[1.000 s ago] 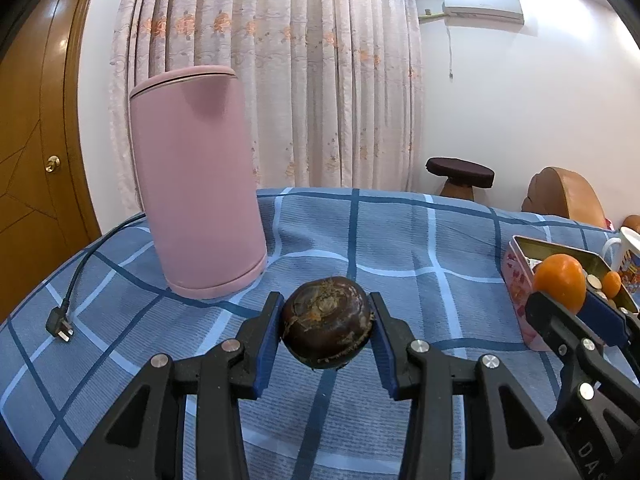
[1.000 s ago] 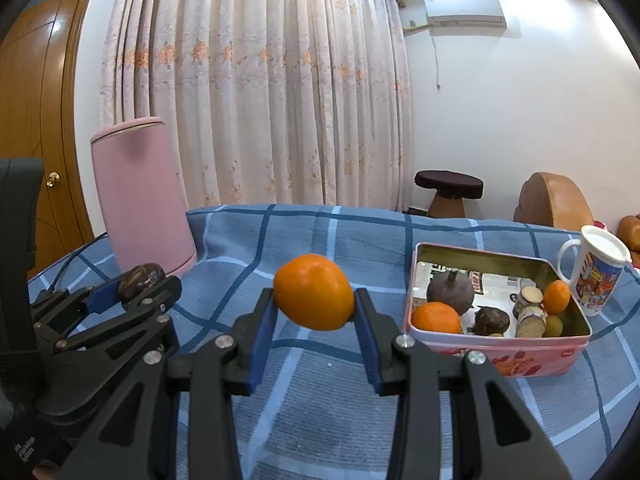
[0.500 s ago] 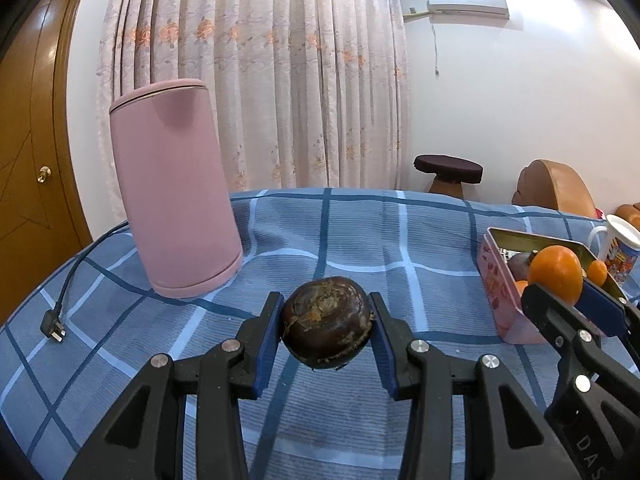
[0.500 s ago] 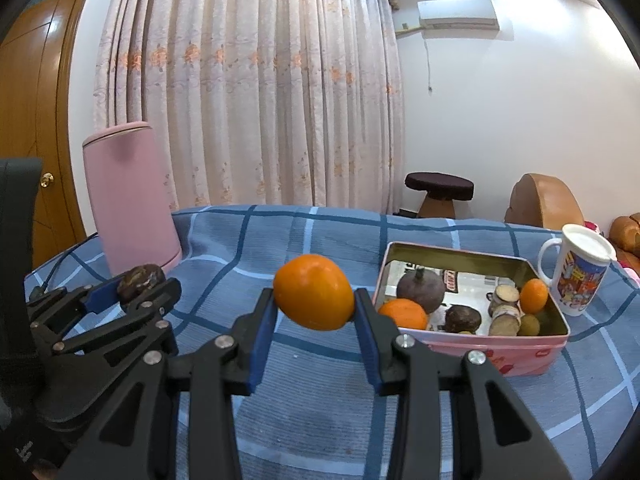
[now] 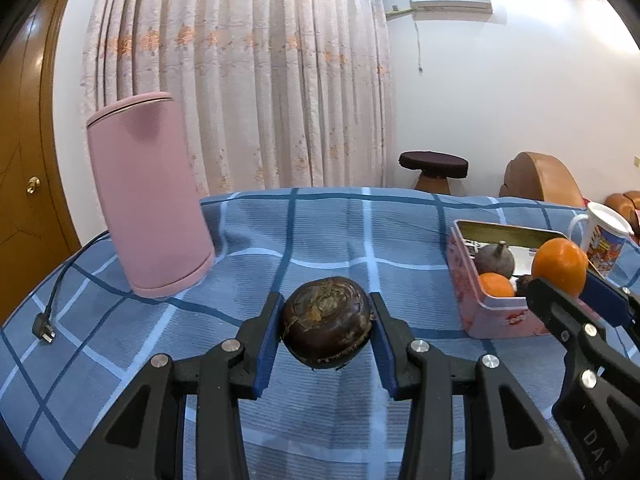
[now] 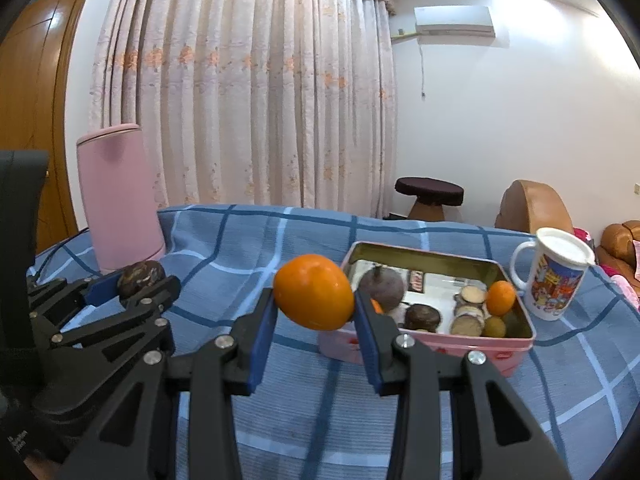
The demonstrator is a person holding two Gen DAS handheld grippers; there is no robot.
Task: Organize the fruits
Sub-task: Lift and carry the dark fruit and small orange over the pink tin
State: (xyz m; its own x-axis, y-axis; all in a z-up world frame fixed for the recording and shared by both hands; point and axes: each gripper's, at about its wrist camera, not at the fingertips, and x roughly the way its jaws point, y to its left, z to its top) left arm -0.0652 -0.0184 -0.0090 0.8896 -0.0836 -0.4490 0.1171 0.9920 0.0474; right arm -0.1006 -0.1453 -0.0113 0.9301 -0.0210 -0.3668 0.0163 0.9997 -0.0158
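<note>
Above the blue checked tablecloth [image 5: 328,236], the left gripper [image 5: 326,328] is clenched on a dark brown round fruit [image 5: 326,326], its blue pads pressing the fruit's two sides so that it hangs clear of the cloth. From that camera, a pink cylindrical container [image 5: 150,200] stands at about ten o'clock, with a black power plug [image 5: 43,330] lying on the cloth at nine o'clock.

At three o'clock in the same view, the right gripper [image 6: 314,308] grasps an orange [image 6: 314,292] between its pads, also held off the table. Seen from the right wrist, the pink tin [image 6: 516,350] sits just beyond the orange, toward two o'clock. It holds a purple mangosteen [image 6: 382,286], a small orange fruit [image 6: 501,298], a dark round fruit [image 6: 422,316], tan sliced rounds [image 6: 466,318] and two greenish fruits [image 6: 494,326]. A printed white mug [image 6: 556,280] stands just beside the tin's far right corner. The left gripper shows at nine o'clock there, near the pink container.
</note>
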